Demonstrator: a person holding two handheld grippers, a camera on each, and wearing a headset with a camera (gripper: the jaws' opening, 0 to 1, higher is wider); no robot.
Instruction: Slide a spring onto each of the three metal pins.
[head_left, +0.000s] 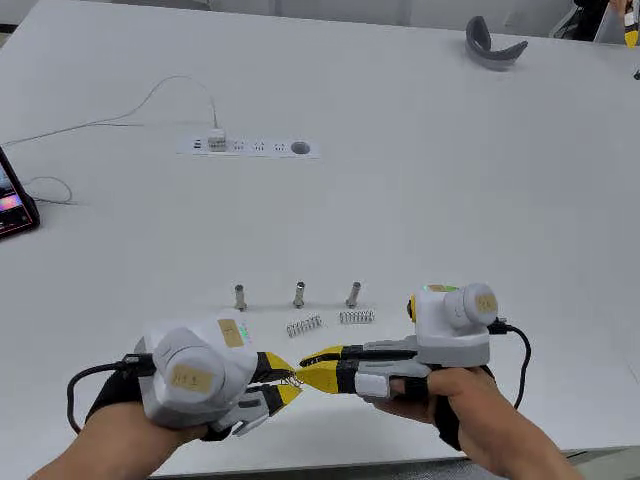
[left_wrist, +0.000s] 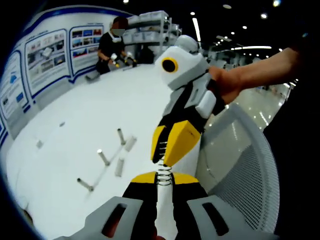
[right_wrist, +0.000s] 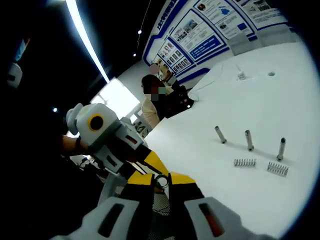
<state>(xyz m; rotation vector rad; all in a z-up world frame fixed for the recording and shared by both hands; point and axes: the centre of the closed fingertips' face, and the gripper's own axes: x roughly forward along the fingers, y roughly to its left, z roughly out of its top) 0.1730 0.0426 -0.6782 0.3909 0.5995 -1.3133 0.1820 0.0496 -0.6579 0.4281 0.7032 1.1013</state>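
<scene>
Spring (left_wrist: 163, 175) between two grippers.
Left gripper (head_left: 292, 383) and right gripper (head_left: 300, 368) both pinch it, tip to tip, near the table's (head_left: 400, 200) front edge.

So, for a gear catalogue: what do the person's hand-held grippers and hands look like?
Left hand-held gripper and right hand-held gripper alike: white-grey bodies, yellow jaws on black, tan stickers, black cables. Black gloves are worn.

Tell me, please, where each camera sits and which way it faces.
Head view: on the headset, looking down at the workbench, hands, left gripper, right gripper.
Left gripper view: on the left gripper, facing the right one; own jaws below.
Right gripper view: on the right gripper, facing the left one; own jaws below.
Shared: three metal pins, the gripped spring.
</scene>
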